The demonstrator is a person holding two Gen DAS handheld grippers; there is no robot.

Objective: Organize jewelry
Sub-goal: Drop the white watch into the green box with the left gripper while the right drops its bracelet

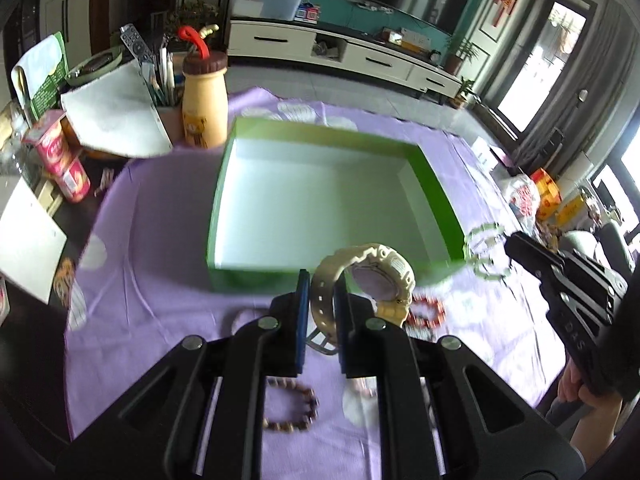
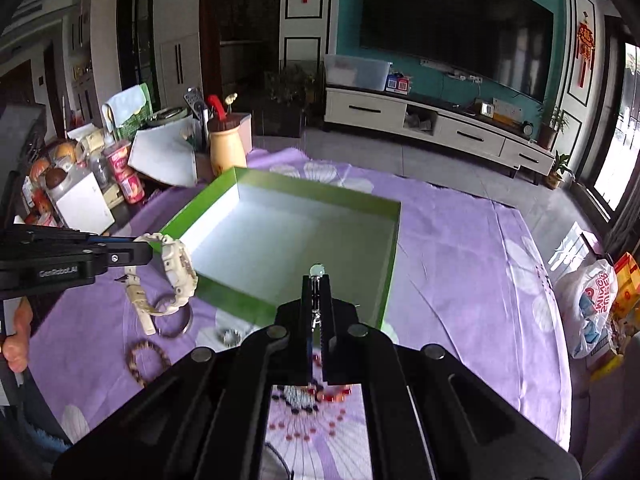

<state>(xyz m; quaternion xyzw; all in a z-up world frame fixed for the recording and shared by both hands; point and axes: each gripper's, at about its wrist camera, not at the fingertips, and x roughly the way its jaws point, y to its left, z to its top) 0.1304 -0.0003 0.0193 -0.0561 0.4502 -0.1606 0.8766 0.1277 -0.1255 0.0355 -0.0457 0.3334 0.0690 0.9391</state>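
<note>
My left gripper point(image 1: 322, 280) is shut on the strap of a cream watch point(image 1: 370, 276) and holds it just in front of the near wall of the green box point(image 1: 256, 280). It also shows in the right wrist view point(image 2: 176, 264). My right gripper point(image 2: 318, 280) is shut on a pale green bead bracelet point(image 2: 317, 270) above the box's near right corner point(image 2: 390, 240). In the left wrist view that bracelet point(image 1: 486, 248) hangs from the right gripper point(image 1: 510, 242). The box is empty inside.
A wooden bead bracelet point(image 1: 296, 408), a red bead bracelet point(image 1: 430, 312), a metal bangle point(image 2: 176, 320) and a small ring point(image 2: 231, 337) lie on the purple cloth point(image 2: 460, 260). Cans, a beige bottle point(image 1: 204, 100) and papers crowd the left. A plastic bag point(image 2: 592, 300) lies right.
</note>
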